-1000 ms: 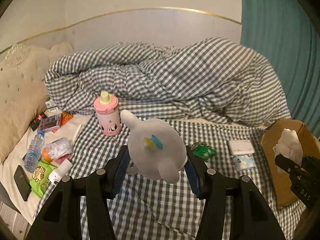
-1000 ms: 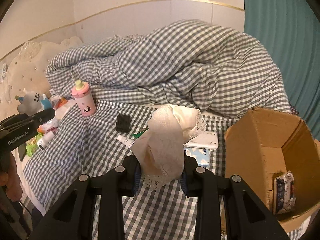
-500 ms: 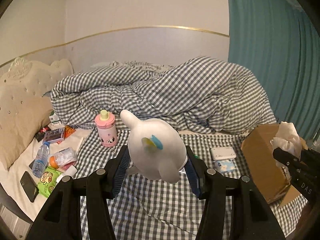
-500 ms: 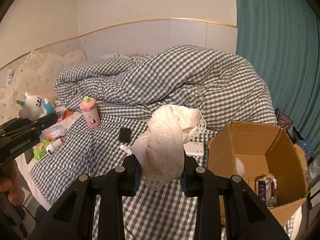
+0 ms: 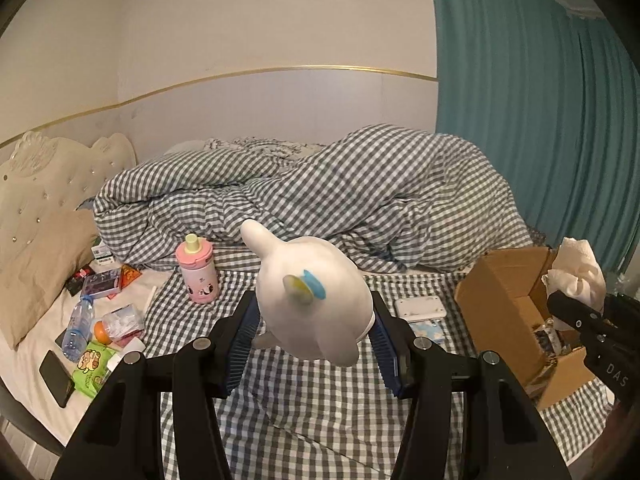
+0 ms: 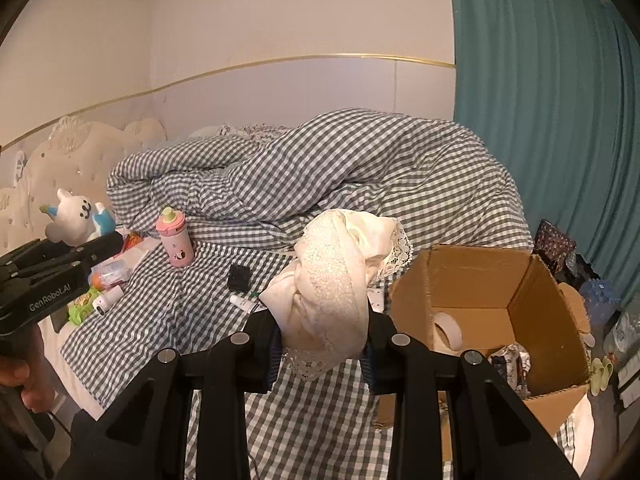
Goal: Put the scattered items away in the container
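Observation:
My left gripper (image 5: 314, 344) is shut on a white plush toy (image 5: 316, 300) with a blue and yellow tuft, held above the checked bed. In the right wrist view the same toy (image 6: 78, 216) shows at the far left, in that gripper (image 6: 86, 246). A bundle of cream lace cloth (image 6: 336, 292) sits pinched in my right gripper (image 6: 322, 354), just left of the open cardboard box (image 6: 532, 284). The box (image 5: 506, 280) stands at the bed's right side; my right gripper (image 5: 576, 312) with the cloth (image 5: 578, 276) is over it.
A pink bottle (image 5: 197, 268), a white case (image 5: 420, 306), a water bottle (image 5: 78, 330), snack packs (image 5: 90, 368) and a phone (image 5: 56, 372) lie on the bed. A black item (image 6: 239, 278) and small tube (image 6: 244, 303) lie mid-bed. A rumpled checked duvet (image 5: 340, 192) fills the back; teal curtain (image 6: 540, 100) at right.
Both grippers have risen and drawn back with their loads, so more wall and more of the box show. The grips on toy and cloth are unchanged.

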Demonstrator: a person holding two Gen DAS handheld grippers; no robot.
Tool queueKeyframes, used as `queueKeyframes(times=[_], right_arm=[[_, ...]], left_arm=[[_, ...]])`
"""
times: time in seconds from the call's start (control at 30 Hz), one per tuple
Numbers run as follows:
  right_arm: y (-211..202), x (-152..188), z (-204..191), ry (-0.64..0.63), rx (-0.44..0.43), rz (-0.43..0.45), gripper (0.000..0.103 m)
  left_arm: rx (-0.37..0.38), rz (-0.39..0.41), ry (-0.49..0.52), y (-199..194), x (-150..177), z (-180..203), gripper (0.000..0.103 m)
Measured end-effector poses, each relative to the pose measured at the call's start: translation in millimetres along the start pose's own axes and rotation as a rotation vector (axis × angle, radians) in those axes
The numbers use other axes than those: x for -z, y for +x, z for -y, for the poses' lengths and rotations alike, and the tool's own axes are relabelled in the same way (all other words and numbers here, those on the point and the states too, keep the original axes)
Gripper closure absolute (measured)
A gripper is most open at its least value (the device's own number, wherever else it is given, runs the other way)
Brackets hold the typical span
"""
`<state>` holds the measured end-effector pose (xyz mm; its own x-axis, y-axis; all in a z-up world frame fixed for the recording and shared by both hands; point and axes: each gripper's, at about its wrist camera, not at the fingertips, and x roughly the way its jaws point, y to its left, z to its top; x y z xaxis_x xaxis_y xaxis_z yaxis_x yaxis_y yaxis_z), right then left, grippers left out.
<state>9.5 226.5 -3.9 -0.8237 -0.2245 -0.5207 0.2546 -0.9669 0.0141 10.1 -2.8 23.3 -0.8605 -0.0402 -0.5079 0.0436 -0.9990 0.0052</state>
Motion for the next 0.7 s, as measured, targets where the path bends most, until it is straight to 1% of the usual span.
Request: queueKeyframes(times=[0.23, 0.7], right_arm=[[-13.6, 5.0, 23.0, 0.024, 0.042, 0.011, 0.073], [-45.1, 9.5, 84.7, 0.079, 0.138, 0.023, 0.072]], left_arm=[[0.04, 0.003, 0.021, -3.4, -1.1, 25.0, 0.048], [0.126, 0.006, 0.074, 1.1, -8.2, 84.4, 0.048]])
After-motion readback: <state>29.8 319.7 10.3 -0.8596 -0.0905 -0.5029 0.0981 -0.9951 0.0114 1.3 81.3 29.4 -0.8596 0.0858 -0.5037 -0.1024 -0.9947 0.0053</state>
